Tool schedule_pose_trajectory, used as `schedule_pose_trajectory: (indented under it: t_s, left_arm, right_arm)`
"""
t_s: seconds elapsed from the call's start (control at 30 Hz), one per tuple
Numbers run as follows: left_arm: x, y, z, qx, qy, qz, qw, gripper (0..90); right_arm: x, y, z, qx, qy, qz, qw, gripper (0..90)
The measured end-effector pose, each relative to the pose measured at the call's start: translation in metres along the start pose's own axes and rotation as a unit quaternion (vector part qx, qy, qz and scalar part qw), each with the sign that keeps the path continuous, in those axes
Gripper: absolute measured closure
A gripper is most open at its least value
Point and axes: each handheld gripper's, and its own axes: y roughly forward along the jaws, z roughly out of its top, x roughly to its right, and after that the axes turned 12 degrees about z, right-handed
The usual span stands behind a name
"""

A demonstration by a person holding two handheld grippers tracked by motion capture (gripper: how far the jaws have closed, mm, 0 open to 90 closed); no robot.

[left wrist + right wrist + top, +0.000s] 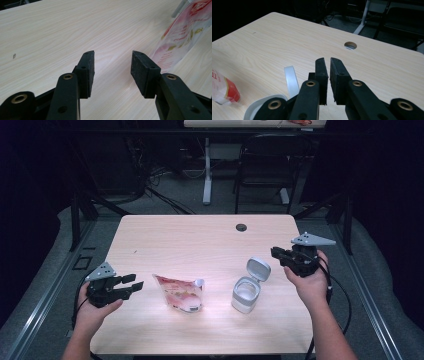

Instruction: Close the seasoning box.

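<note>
In the high view, the left hand (95,307) is coming in from the lower left of the frame, its forearm angling up from the bottom edge. It is gripping the left gripper (134,283), whose jaws are pointing toward the frame's centre and standing well apart with nothing between them. The right hand (310,282) is rising from the lower right, wrist bent inward, holding the right gripper (274,252) at right of centre; its jaws are pointing left, nearly together, a narrow slit showing between the pads (322,72).
</note>
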Motion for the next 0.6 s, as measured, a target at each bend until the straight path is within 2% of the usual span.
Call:
schedule_pose_trajectory:
  t_s: [0.27, 0.6]
  left_arm:
    - [-0.001, 0.0, 0.0, 0.001, -0.001, 0.003, 1.0, 54.0]
    - [0.0, 0.0, 0.0, 0.001, -0.002, 0.003, 1.0, 54.0]
  right_arm:
    - [0.004, 0.003, -0.008, -0.007, 0.008, -0.006, 0.9999, 89.0]
    - [0.002, 0.009, -0.019, -0.013, 0.016, 0.002, 0.9998, 90.0]
